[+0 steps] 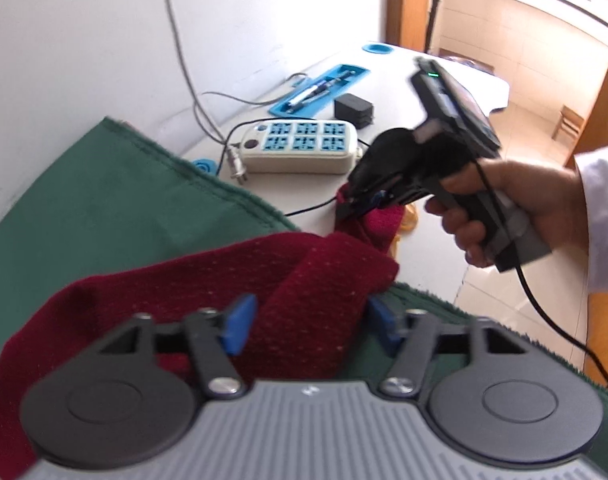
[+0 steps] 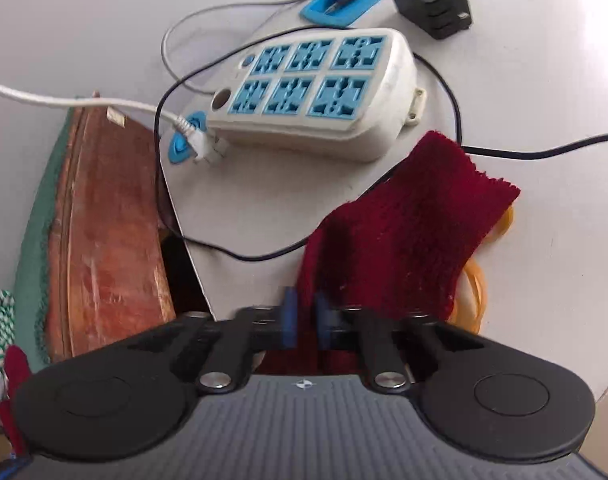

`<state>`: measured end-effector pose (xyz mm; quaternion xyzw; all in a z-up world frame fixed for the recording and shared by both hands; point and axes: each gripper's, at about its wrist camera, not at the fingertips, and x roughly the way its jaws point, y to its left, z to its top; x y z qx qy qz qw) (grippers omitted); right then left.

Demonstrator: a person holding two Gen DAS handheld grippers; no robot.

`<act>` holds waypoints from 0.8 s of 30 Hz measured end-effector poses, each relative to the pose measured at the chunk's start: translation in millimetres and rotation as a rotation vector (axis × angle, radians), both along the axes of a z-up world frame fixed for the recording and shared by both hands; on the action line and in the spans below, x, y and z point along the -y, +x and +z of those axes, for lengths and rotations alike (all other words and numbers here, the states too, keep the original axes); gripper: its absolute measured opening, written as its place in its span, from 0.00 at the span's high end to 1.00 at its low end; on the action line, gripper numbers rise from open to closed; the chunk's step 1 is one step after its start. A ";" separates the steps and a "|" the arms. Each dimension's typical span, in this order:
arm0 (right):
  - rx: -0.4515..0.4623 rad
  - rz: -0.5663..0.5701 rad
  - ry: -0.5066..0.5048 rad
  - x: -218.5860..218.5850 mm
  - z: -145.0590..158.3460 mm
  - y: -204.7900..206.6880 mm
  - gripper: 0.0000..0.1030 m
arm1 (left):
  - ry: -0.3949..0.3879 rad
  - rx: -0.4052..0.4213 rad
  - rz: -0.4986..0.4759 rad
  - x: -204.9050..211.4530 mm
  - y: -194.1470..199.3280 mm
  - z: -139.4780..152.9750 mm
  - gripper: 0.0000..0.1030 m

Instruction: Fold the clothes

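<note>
A dark red knitted cloth [image 1: 208, 280] lies across a green table cover [image 1: 104, 208] and stretches toward the white table. In the left wrist view my left gripper [image 1: 309, 326] straddles a raised fold of it. Its blue pads [image 1: 240, 328] stand apart on either side, and green shows beside the right one. A person's hand [image 1: 503, 208] holds my right gripper [image 1: 349, 204], which pinches the cloth's far end. In the right wrist view the right gripper [image 2: 305, 320] has its blue pads close together on the red cloth [image 2: 403, 232], whose free end flops forward on the table.
On the white table [image 2: 543, 240] sit a white and blue power strip [image 2: 315, 88], a black adapter [image 2: 431, 0], a blue pen tray [image 2: 355, 0], black and grey cables and yellow rubber bands [image 2: 475, 280]. A brown wooden surface [image 2: 104, 220] adjoins at left.
</note>
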<state>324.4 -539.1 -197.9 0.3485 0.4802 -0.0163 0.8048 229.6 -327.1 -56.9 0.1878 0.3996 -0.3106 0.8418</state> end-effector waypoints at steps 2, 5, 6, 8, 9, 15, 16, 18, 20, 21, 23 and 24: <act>0.055 0.003 0.030 6.6 4.9 -5.2 0.95 | 0.005 0.011 0.006 1.7 -2.4 0.8 0.61; 0.143 -0.068 0.102 21.2 21.4 -17.8 0.95 | 0.009 0.050 0.008 5.7 -12.9 2.8 0.74; 0.176 -0.092 0.130 26.2 27.7 -22.7 0.95 | 0.005 0.066 0.013 6.3 -18.4 4.4 0.74; 0.251 -0.117 0.161 33.3 43.4 -31.9 0.95 | -0.027 0.049 0.040 2.3 -21.3 4.4 0.74; 0.279 -0.117 0.169 35.2 52.1 -33.5 0.95 | -0.048 0.028 0.057 -0.4 -21.0 3.4 0.74; 0.509 -0.004 0.328 25.3 127.5 -29.1 0.95 | -0.192 -0.057 0.108 -18.8 -21.6 3.4 0.31; 0.540 0.049 0.351 15.9 141.7 -27.6 0.95 | -0.232 -0.063 0.111 -24.2 -23.6 7.1 0.27; 0.580 0.166 0.359 -11.9 166.8 -27.0 0.95 | -0.285 -0.045 0.126 -35.6 -31.6 15.4 0.17; 0.600 0.282 0.373 -44.1 184.3 -29.0 0.94 | -0.316 -0.031 0.150 -48.8 -38.1 21.1 0.13; 0.604 0.338 0.383 -61.2 189.7 -31.3 0.94 | -0.324 -0.027 0.166 -56.3 -40.6 22.8 0.12; 0.590 0.437 0.404 -94.7 191.1 -37.5 0.94 | -0.354 -0.032 0.214 -77.3 -43.1 22.6 0.12; 0.579 0.482 0.396 -110.2 189.4 -40.4 0.94 | -0.378 -0.039 0.245 -89.9 -43.9 22.0 0.12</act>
